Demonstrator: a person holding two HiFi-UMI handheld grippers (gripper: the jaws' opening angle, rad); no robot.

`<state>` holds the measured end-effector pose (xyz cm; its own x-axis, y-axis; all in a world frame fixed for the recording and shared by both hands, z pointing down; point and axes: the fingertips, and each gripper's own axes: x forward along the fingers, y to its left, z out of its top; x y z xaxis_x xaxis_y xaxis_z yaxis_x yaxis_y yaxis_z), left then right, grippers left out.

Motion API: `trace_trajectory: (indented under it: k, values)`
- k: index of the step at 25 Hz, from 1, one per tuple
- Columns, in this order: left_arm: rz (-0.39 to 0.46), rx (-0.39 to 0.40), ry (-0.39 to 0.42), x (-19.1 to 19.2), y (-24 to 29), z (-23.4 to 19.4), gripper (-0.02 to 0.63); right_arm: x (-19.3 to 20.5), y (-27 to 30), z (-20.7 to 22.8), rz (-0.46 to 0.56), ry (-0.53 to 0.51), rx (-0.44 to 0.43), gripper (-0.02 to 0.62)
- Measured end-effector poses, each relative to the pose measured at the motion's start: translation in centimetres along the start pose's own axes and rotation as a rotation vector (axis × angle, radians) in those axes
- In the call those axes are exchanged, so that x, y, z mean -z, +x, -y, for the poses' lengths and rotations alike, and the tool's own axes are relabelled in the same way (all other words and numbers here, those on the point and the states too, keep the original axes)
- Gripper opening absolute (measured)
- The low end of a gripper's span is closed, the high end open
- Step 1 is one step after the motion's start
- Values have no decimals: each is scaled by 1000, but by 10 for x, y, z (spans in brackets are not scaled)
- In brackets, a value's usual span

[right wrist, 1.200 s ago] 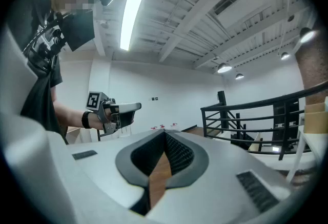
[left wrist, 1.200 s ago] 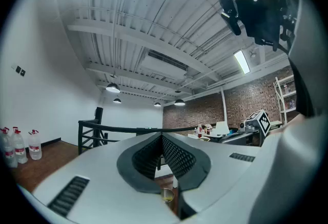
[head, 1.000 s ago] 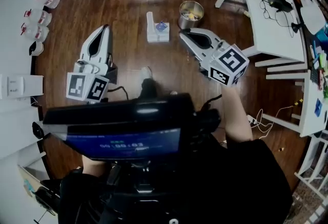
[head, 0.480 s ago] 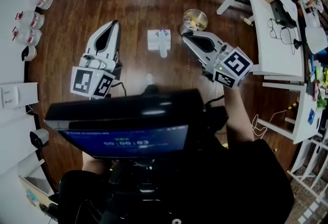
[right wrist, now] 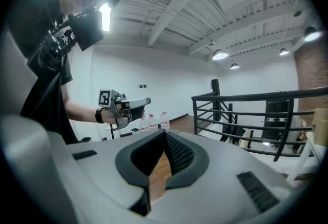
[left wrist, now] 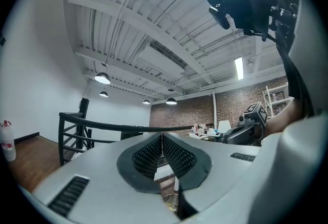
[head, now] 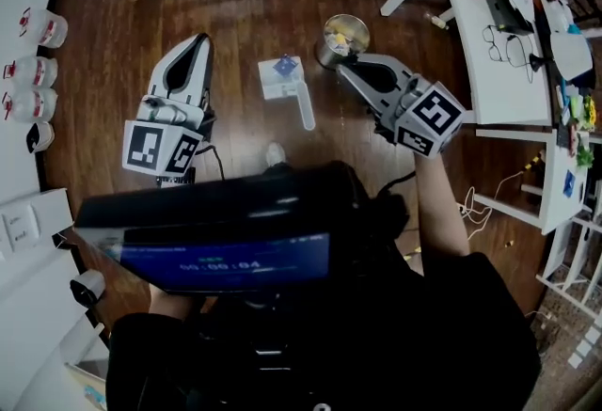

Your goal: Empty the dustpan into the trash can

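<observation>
The white plastic dustpan [head: 278, 79] is lying on the dark wooden floor [head: 235, 14] toward its far edge, and the small round metal trash can [head: 340, 40] is standing just beside it on the right. The left tongs [head: 198, 39] are hovering left of the dustpan and the right tongs [head: 341, 68] are pointing at the can. Both are pressed together, gripping nothing.

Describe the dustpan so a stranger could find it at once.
Start at the dark wooden floor beside the white table. In the head view, left of the round metal trash can lies the dustpan: flat, white, square, with a long handle, unlike the shiny can.
</observation>
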<state>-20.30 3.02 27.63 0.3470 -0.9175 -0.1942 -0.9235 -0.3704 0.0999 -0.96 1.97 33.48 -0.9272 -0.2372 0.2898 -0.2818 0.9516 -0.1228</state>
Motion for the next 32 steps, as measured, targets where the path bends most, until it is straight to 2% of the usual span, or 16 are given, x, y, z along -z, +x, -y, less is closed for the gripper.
trace_trajectory:
  k: [4, 5, 6, 11, 14, 15, 16, 18, 21, 25, 27, 30, 32]
  values:
    - [24, 13, 67, -2, 14, -2, 0, 7, -2, 10, -23, 23, -13, 5]
    - [28, 13, 84, -2, 16, -1, 0, 11, -3, 13, -29, 29, -20, 33]
    - [29, 9, 94, -3, 18, 0, 0, 14, -4, 14, -34, 33, -27, 34]
    - [19, -29, 115, -5, 26, 5, 0, 23, -8, 22, -52, 25, -64, 34]
    - [13, -54, 124, -4, 33, 9, 0, 38, -10, 30, -64, 64, -99, 35]
    - [11, -65, 121, -3, 36, 10, 0, 47, -10, 32, -76, 88, -120, 66]
    - [7, -74, 118, -2, 39, 12, 0, 59, -9, 34, -94, 111, -142, 81]
    - [-4, -86, 116, 1, 43, 17, 55, 90, -5, 38, -143, 160, -186, 97]
    - [-16, -100, 111, 5, 47, 22, 55, 148, 5, 40, -233, 256, -266, 165]
    - [-28, -140, 100, 9, 48, 18, 55, 225, 22, 26, -371, 392, -422, 239]
    - [-32, -164, 106, 8, 48, 15, 55, 257, 31, 14, -440, 461, -492, 241]
    - [-38, -189, 121, 6, 48, 15, 55, 285, 45, 1, -484, 579, -563, 276]
    - [-43, -201, 127, 4, 46, 14, 55, 293, 58, -3, -488, 666, -595, 276]
